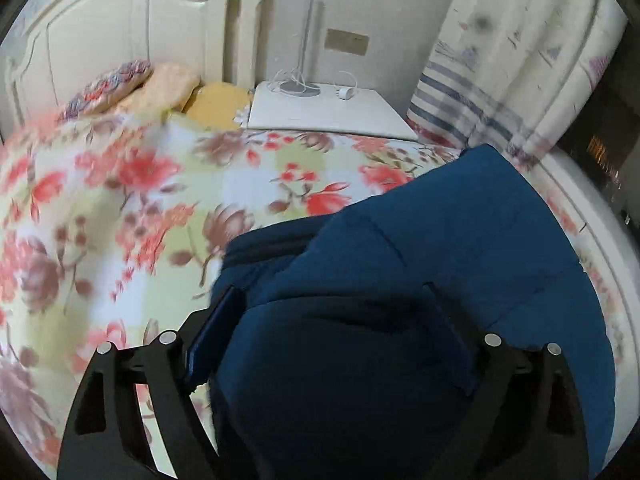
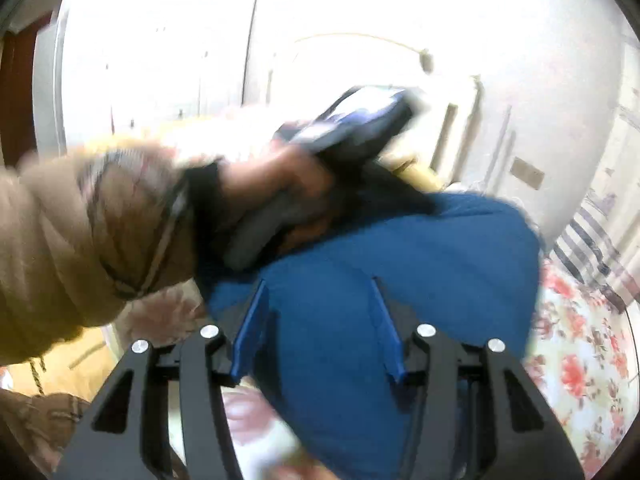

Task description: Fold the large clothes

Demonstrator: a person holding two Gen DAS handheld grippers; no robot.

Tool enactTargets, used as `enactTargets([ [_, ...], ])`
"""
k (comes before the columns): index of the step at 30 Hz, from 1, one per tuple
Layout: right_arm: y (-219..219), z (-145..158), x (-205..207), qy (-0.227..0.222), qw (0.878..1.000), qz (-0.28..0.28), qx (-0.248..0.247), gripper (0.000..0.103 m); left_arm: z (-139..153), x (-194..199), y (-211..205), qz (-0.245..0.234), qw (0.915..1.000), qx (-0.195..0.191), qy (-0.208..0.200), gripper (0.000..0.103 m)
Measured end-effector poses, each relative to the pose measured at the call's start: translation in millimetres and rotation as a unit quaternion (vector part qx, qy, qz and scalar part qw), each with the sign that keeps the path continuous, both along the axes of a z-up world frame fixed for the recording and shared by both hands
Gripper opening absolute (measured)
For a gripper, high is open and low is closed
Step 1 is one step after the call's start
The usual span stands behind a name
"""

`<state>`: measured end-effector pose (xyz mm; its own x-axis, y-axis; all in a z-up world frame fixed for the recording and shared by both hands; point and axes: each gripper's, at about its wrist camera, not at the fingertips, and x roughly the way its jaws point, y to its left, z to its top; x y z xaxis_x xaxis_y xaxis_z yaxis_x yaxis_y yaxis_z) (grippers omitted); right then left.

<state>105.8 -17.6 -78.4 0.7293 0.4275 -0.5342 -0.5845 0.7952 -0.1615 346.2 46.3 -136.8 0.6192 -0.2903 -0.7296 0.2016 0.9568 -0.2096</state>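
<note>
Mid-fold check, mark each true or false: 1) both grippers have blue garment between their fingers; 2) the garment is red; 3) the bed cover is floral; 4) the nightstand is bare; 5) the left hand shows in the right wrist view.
1) True. The left gripper and the right gripper each have the blue garment bunched between their fingers.
2) False. It is dark blue.
3) True. The bed cover has red and brown flowers on a pale ground.
4) False. The nightstand carries a lamp base and white cables.
5) True. The left hand shows there, blurred, gripping its tool above the garment.
</note>
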Motion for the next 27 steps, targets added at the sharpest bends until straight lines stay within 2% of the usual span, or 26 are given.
enactTargets([
  [2,-30.6,15.2,16.9,-0.012,0.999,-0.030,0.022,0.049,-2.9,-0.1,5.6,-0.001,0.9999,-0.013,-0.001,0.092],
  [5,-87.1,32.4,79.8,0.007,0.992,-0.099,0.079,0.049,-4.1,-0.6,0.3,0.001,0.9999,-0.008,-0.009,0.093],
  [7,-107.3,37.4,127.0,0.028,0.986,-0.130,0.095,0.047,-6.4,0.1,5.3,0.003,0.9998,-0.015,-0.013,0.093],
  [10,-113.3,38.4,191.0,0.051,0.983,-0.142,0.104,0.046,-7.4,-4.4,-2.2,0.005,0.9996,-0.024,-0.015,0.093],
  [12,-105.0,22.8,227.7,0.073,0.983,-0.148,0.085,0.046,-9.0,-3.5,-0.2,0.005,0.9994,-0.029,-0.015,0.093],
  [14,-80.4,-36.3,274.1,0.159,0.977,-0.143,0.004,0.046,-10.2,-2.4,4.1,0.014,0.9992,-0.034,-0.015,0.094],
  [15,-82.4,-48.3,284.1,0.177,0.973,-0.144,0.018,0.046,-11.4,-0.8,10.3,0.026,0.9987,-0.043,-0.012,0.099],
  [16,-83.0,-47.6,287.7,0.182,0.972,-0.145,0.023,0.046,-14.8,1.2,13.4,0.035,0.9984,-0.045,-0.003,0.099],
  [18,-72.8,-43.2,289.7,0.182,0.973,-0.139,-0.023,0.046,-23.7,7.2,22.8,0.026,0.9956,-0.088,0.019,0.099],
  [20,-65.5,-29.2,291.5,0.178,0.973,-0.139,-0.055,0.046,-27.8,10.2,26.3,0.021,0.9939,-0.104,0.029,0.099],
  [22,-72.5,-5.2,291.4,0.142,0.977,-0.157,-0.026,0.046,-29.0,11.2,26.9,0.020,0.9936,-0.107,0.031,0.099],
  [24,-78.0,3.8,292.6,0.130,0.978,-0.166,0.008,0.043,-28.8,10.3,27.1,0.021,0.9936,-0.107,0.028,0.099],
  [25,-74.6,-4.7,297.4,0.141,0.976,-0.166,0.002,0.042,-28.6,9.7,26.8,0.022,0.9939,-0.105,0.025,0.099],
  [27,-52.1,-53.8,310.8,0.188,0.968,-0.148,-0.074,0.043,-27.9,8.7,26.8,0.026,0.9941,-0.103,0.022,0.099],
])
